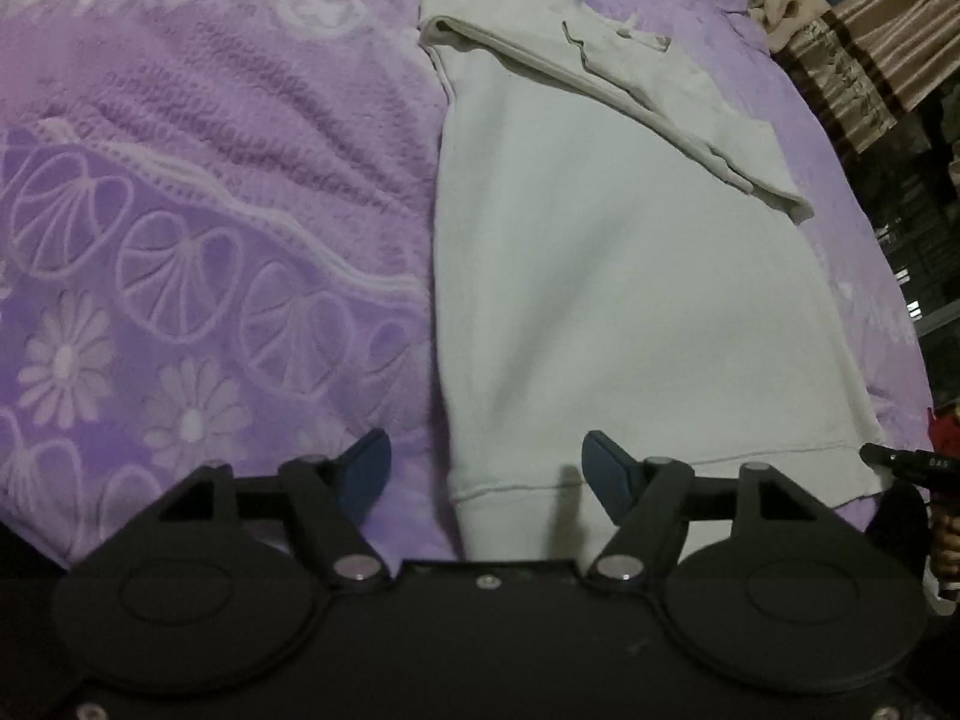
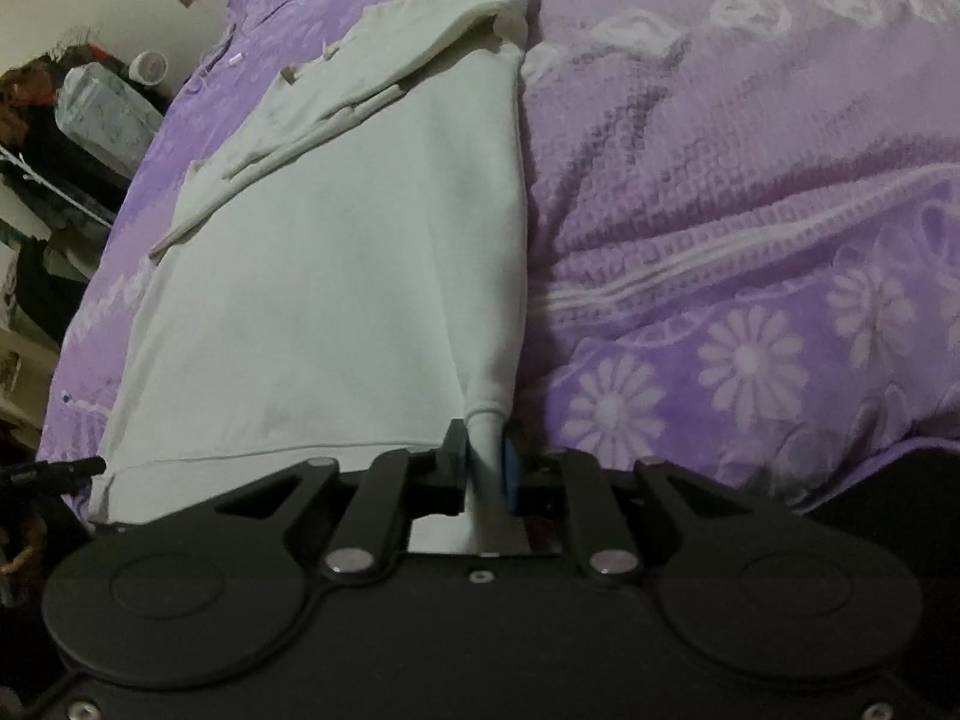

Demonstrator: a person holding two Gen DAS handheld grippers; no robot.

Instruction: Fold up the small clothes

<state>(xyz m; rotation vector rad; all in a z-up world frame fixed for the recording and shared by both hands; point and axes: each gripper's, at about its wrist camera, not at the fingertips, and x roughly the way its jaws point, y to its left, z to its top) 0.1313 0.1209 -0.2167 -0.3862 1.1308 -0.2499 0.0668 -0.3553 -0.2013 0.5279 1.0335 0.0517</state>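
A pale white sweatshirt (image 1: 600, 276) lies folded lengthwise on the purple bed cover, with a sleeve (image 1: 630, 90) folded across its upper part. My left gripper (image 1: 486, 456) is open over the near hem. The hem's left corner lies between its blue fingertips (image 1: 606, 468), which do not press on it. In the right wrist view the same sweatshirt (image 2: 330, 300) stretches away from me. My right gripper (image 2: 483, 447) is shut on the hem's right corner, and the cloth is pinched upward between its pads.
The purple flowered blanket (image 1: 180, 210) covers the whole bed (image 2: 750, 210). A striped curtain (image 1: 870, 60) hangs past the far right edge. Clutter and a plastic bag (image 2: 102, 114) sit beside the bed's left edge. A black rod-like part (image 1: 894, 459) pokes in by the hem.
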